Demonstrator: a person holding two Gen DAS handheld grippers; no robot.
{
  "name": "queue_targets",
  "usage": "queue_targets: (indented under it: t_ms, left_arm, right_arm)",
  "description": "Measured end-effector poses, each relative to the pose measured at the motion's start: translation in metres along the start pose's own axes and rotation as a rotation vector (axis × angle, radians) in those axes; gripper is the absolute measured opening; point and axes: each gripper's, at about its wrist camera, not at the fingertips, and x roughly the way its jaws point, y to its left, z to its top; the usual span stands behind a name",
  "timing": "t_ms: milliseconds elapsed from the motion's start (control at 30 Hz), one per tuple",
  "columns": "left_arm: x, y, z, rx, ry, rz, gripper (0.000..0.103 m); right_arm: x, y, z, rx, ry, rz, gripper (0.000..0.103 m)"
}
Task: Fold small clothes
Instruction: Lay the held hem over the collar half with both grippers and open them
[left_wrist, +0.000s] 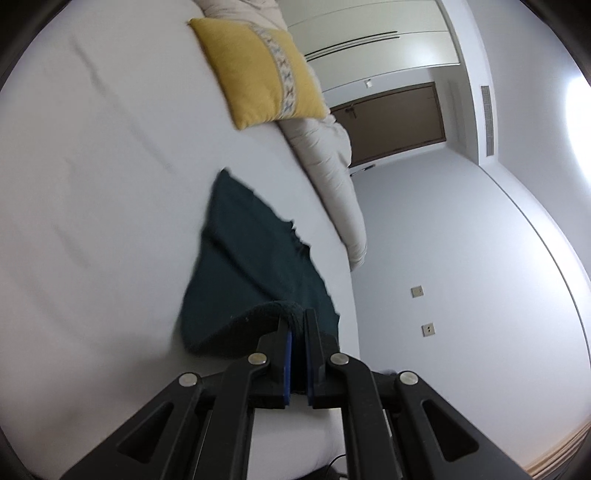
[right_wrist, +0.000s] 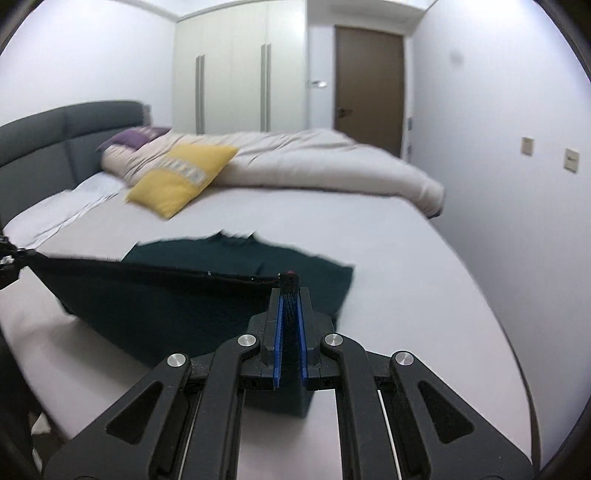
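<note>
from the left wrist view: left tool (left_wrist: 298, 321) clenched on a thick rolled edge of the dark green garment (left_wrist: 251, 258), cloth bunched between the blue pads, the rest draping away and down onto the white bed (left_wrist: 92, 203). looks like soft, nubby knit, light, sagging freely under its own weight, no stiffness at all. yellow pillow (left_wrist: 258, 70) and beige duvet (left_wrist: 332, 177) lying well apart, further up the bed. over to the right wrist view: right tool (right_wrist: 290, 291) clamped on the same hem of the dark green garment (right_wrist: 166, 306), edge pulled into a taut line running left toward the other tool at the frame edge, near part lifted, far part lying flat on the bed (right_wrist: 406, 277). grippy fabric, unlikely to slip from the pads; best taken at the two hem corners, as here, so the limp panel hangs even and folds over cleanly rather than bunching in the middle.
</note>
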Motion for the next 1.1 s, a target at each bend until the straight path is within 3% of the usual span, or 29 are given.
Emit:
queue_targets:
  t_ms: [200,367,600,833,867,933,967,1000,1033,1100]
  left_arm:
    - [0.036,-0.02,0.036,0.002,-0.034,0.001,0.006]
    - [0.074,-0.031,0.073,0.018,-0.041,0.024,0.006]
    - [0.149,-0.029,0.125,0.044,0.002,0.114,0.006]
    - [0.238,0.006,0.167,0.028,0.04,0.255,0.008]
    - [0.243,0.011,0.17,0.03,0.034,0.269,0.01]
    - [0.254,0.022,0.177,0.017,0.036,0.304,0.044]
    - [0.254,0.025,0.177,0.006,0.04,0.301,0.052]
    - [0.253,0.027,0.176,0.002,0.041,0.298,0.061]
    - [0.249,0.027,0.174,0.017,0.04,0.292,0.062]
    - [0.236,0.024,0.166,0.055,0.023,0.288,0.062]
  right_arm:
    - [0.038,-0.007,0.026,-0.019,-0.025,-0.066,0.005]
    - [0.098,-0.017,0.049,0.009,0.003,-0.081,0.005]
    - [0.223,-0.052,0.083,0.082,0.1,-0.093,0.005]
    - [0.352,-0.074,0.098,0.101,0.219,-0.119,0.006]
    - [0.373,-0.076,0.097,0.103,0.256,-0.119,0.007]
    - [0.417,-0.077,0.091,0.096,0.351,-0.137,0.007]
    - [0.428,-0.077,0.09,0.091,0.364,-0.142,0.009]
    - [0.434,-0.076,0.088,0.098,0.354,-0.145,0.017]
    - [0.436,-0.077,0.087,0.106,0.335,-0.141,0.023]
    - [0.433,-0.08,0.084,0.143,0.311,-0.139,0.055]
